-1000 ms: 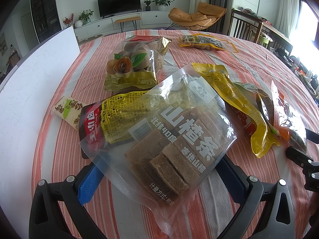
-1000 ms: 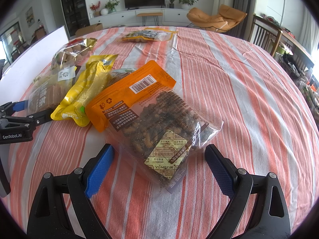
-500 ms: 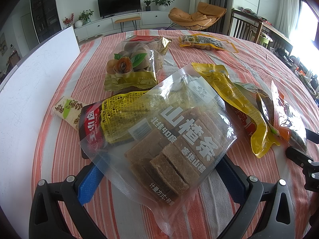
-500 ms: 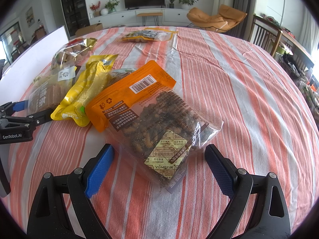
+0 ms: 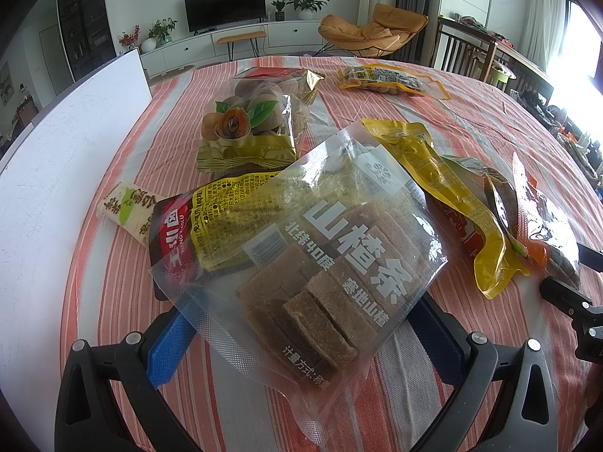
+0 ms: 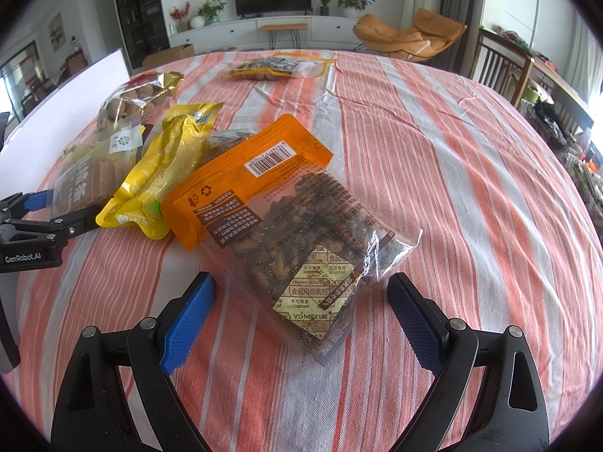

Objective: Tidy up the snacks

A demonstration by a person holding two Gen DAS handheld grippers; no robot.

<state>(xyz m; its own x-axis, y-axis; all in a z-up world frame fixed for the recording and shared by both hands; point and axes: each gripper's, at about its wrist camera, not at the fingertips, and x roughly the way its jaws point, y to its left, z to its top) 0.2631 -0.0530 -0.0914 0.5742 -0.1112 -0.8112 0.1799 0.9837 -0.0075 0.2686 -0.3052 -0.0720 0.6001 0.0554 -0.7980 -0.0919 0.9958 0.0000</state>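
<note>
A round table under a red-and-white striped cloth (image 6: 433, 158) is seen in both wrist views, with snack packs scattered over its left half.

Left gripper (image 5: 301, 335): jaws are spread wide, nothing clamped. A clear bag of brown hawthorn strips (image 5: 312, 252) lies between and just ahead of the blue pads (image 5: 169, 350), its near edge overlapping the gap. The bag is laid partly over a red-and-yellow packet (image 5: 211, 218). A small white-and-green bar (image 5: 126, 207) is noted beside that packet, near a white board (image 5: 56, 143) at the table's left edge.

Right gripper (image 6: 301, 312): jaws are likewise held apart, empty. An orange-topped bag of dark nuts (image 6: 286, 222) rests on the cloth with its clear end between the pads. A yellow pouch (image 6: 166, 173) lies touching its left side.

Farther back, a longan bag with gold trim (image 5: 248, 128) and a yellow-edged pack (image 5: 388, 79) are recorded, well apart from each other.
</note>
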